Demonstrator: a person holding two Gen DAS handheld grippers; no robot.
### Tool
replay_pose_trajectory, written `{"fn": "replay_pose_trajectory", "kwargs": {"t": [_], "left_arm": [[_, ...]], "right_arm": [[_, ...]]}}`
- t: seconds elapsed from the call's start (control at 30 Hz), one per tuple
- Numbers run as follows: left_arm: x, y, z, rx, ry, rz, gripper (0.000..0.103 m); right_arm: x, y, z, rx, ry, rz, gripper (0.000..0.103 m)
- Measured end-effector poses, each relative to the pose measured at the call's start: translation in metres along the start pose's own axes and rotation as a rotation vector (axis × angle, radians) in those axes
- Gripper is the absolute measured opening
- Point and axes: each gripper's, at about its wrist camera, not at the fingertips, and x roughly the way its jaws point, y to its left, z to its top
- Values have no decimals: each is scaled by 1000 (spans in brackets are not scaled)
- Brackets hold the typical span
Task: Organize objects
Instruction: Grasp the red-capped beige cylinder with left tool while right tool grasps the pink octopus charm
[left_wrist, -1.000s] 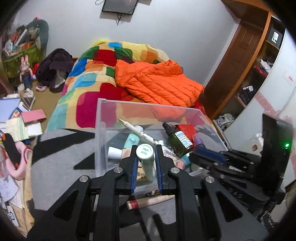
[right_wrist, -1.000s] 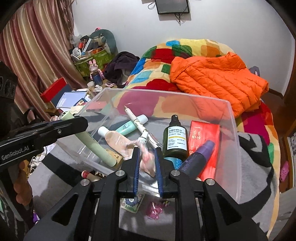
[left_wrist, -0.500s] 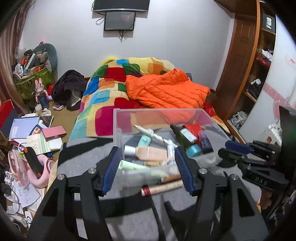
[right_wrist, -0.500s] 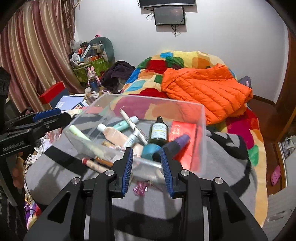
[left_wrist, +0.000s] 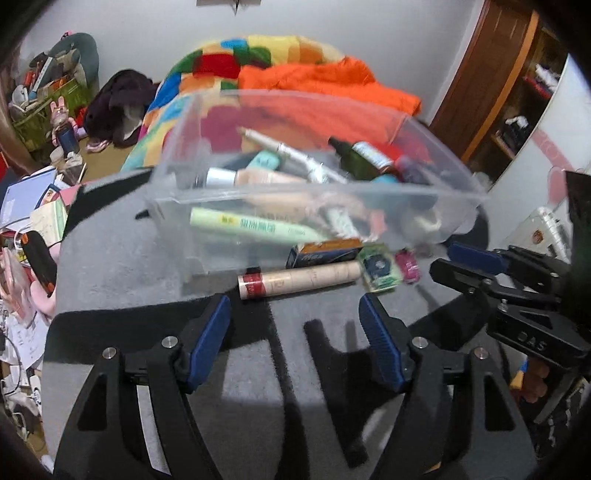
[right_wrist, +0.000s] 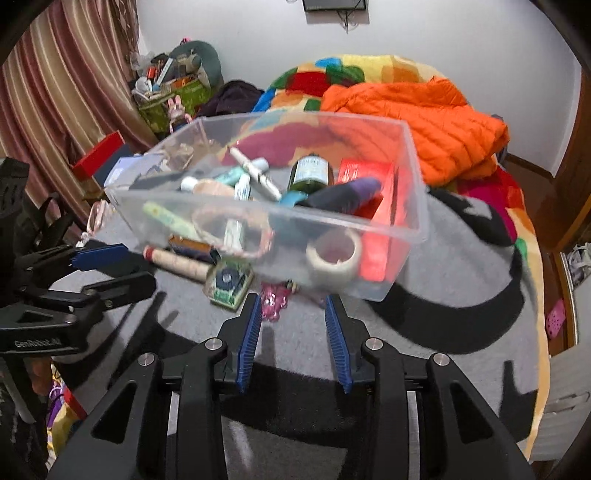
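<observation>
A clear plastic bin (left_wrist: 173, 195) (right_wrist: 413, 221) on the grey blanket holds several cosmetics, among them a light green tube (left_wrist: 251, 225) and a dark green bottle (right_wrist: 309, 173). In front of the bin lie a beige tube with a red cap (left_wrist: 299, 282) (right_wrist: 177, 261), a blue-orange box (left_wrist: 325, 251), a green packet (left_wrist: 380, 267) (right_wrist: 229, 282) and a pink item (right_wrist: 274, 299). My left gripper (left_wrist: 295, 314) is open and empty just before the beige tube. My right gripper (right_wrist: 293, 310) is open and empty near the pink item.
A colourful bed quilt with an orange jacket (right_wrist: 424, 110) lies behind the bin. Clutter of books and boxes (left_wrist: 33, 206) fills the floor on the left. A wooden door and shelves (left_wrist: 498, 85) stand on the right.
My left gripper let go of the light green tube, which now lies in the bin. Both grippers opened, pulled back and lowered toward the items in front of the bin.
</observation>
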Motion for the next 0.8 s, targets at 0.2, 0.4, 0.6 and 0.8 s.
{"fn": "replay_pose_trajectory", "kwargs": {"t": [0.2, 0.4, 0.6, 0.8], "left_arm": [[18, -7, 7, -7, 37, 35, 83], [26, -12, 13, -25, 34, 64, 89], [31, -9, 18, -74, 34, 91, 90], [35, -17, 20, -53, 44, 84, 95]], "right_arm": [[15, 2, 0, -13, 29, 6, 39], [25, 7, 2, -44, 39, -23, 39], [25, 5, 2, -43, 29, -16, 39], [23, 4, -2, -74, 18, -30, 27]]}}
